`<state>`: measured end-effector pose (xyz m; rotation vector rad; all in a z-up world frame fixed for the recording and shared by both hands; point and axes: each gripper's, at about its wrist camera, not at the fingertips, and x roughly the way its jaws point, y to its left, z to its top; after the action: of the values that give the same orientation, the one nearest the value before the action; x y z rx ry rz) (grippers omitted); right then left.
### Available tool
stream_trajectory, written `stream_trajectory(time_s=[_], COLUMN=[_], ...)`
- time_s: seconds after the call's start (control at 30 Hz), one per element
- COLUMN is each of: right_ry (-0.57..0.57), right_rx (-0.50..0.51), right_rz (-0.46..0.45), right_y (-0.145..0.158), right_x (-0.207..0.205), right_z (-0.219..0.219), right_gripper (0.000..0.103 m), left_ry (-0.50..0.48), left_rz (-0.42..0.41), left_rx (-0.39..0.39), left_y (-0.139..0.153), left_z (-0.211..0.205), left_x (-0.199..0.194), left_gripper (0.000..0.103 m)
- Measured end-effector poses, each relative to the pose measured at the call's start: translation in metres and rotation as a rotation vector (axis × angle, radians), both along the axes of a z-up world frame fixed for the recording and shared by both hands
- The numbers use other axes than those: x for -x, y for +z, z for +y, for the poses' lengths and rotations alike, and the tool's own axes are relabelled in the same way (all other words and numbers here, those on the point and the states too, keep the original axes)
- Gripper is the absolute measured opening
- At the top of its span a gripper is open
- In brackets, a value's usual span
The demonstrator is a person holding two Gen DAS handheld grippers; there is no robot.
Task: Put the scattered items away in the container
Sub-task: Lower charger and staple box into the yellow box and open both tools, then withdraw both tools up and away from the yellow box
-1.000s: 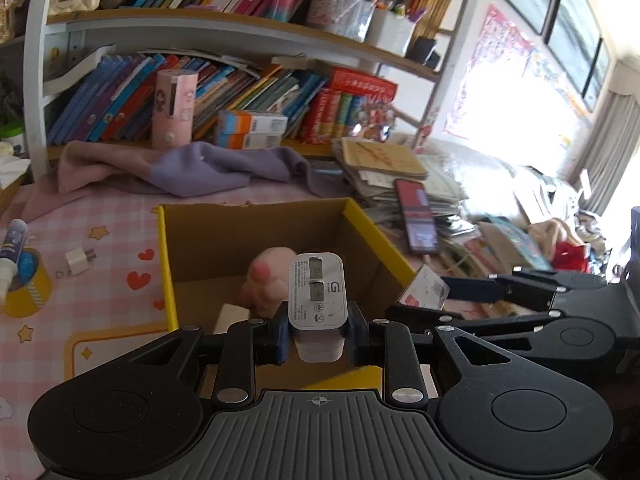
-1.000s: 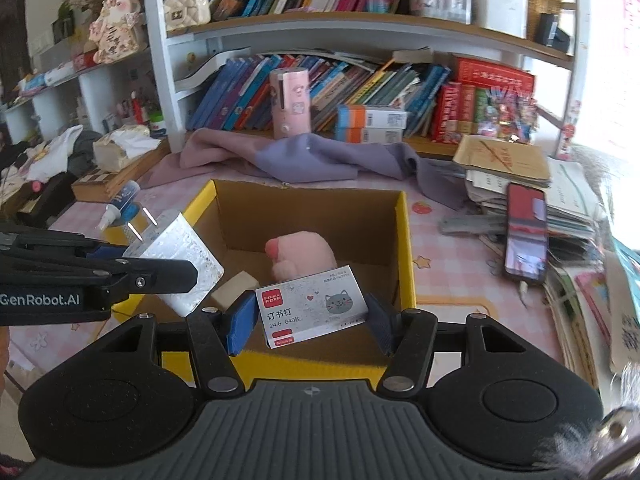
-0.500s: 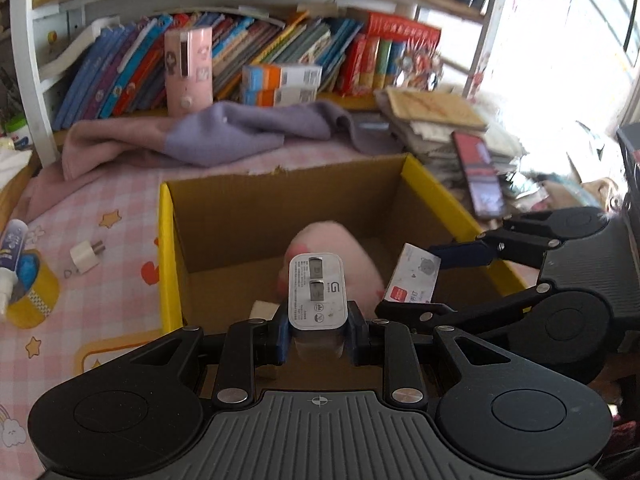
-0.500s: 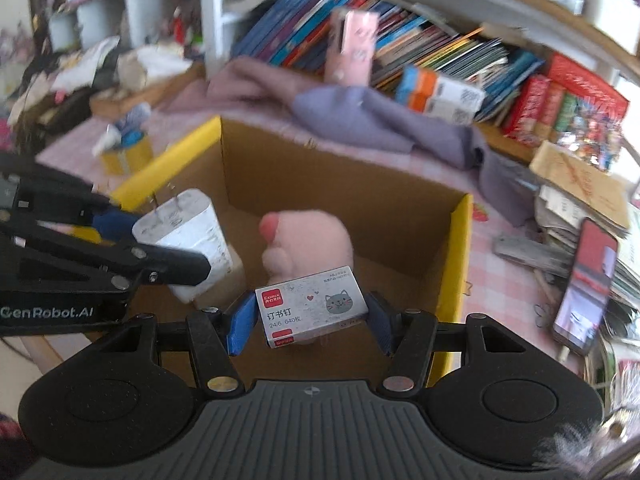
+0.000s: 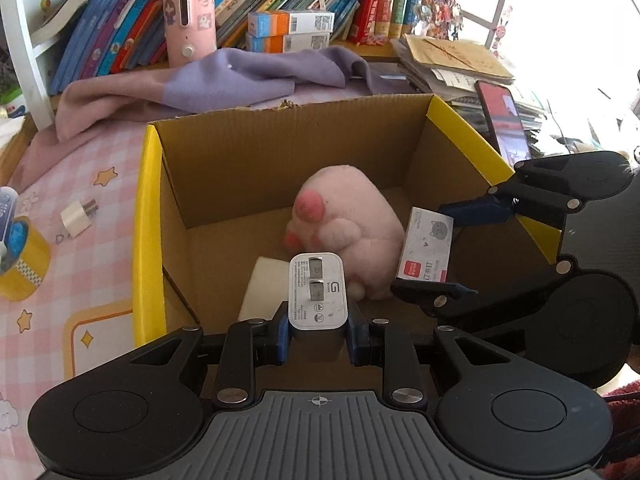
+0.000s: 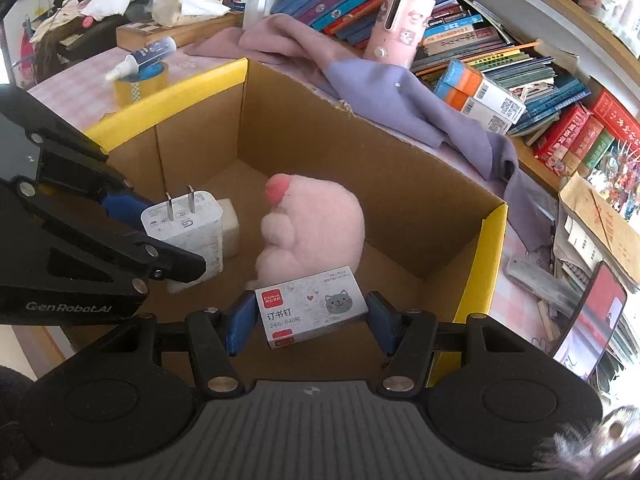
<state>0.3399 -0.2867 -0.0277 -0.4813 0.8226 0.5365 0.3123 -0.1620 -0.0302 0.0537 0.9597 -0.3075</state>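
Cardboard box, open-topped, corrugated brown inside with yellow rims, is seen standing on a surface covered with a pink checked cloth printed with stars. Inside it a pink plush paw with darker pink pads is lying, and a pale rectangular block, possibly an eraser, rests on the box floor to its left.

A white charger plug, smooth plastic with rounded corners, is gripped by the left gripper; the jaws are nearly together, blue pads pressed on both its sides, above the near left part of the box. A small staple box, printed card with a grey cat face and a red label, is clamped lengthwise by the right gripper, whose jaws stand moderately apart on its two ends, over the near right part of the box.

In the left wrist view the plug's two prongs are seen end-on and folded-looking; only in the right wrist view are they shown as two upright metal blades. A second small white plug lying on the cloth left of the box is shown by the left view alone. A yellow tape roll with a glue bottle lying across it appears whole in the right view, cropped at the edge in the left. A lilac cloth, soft and rumpled, is draped behind the box before shelved books; a phone with a red screen rests on paper stacks at the right.
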Motion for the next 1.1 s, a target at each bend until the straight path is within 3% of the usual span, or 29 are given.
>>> stream_trajectory(time_s=[0.57, 0.77, 1.1], right_ry=[-0.016, -0.03, -0.128], right_rx=[-0.007, -0.063, -0.192], right_rz=[-0.003, -0.001, -0.125], right_y=[0.002, 0.009, 0.041], right_x=[0.0, 0.005, 0.032], right_z=[0.001, -0.002, -0.006], right_gripper=[0.058, 0.061, 0.064], left_ry=[0.007, 0.007, 0.094], left_rz=[-0.022, -0.12, -0.253], left_rx=[-0.027, -0.027, 0.033], left_y=[0.001, 0.018, 0.048], left_z=[-0.003, -0.001, 0.022], left_x=[0.003, 0.014, 0.043], left_gripper=[0.026, 0.034, 0.036])
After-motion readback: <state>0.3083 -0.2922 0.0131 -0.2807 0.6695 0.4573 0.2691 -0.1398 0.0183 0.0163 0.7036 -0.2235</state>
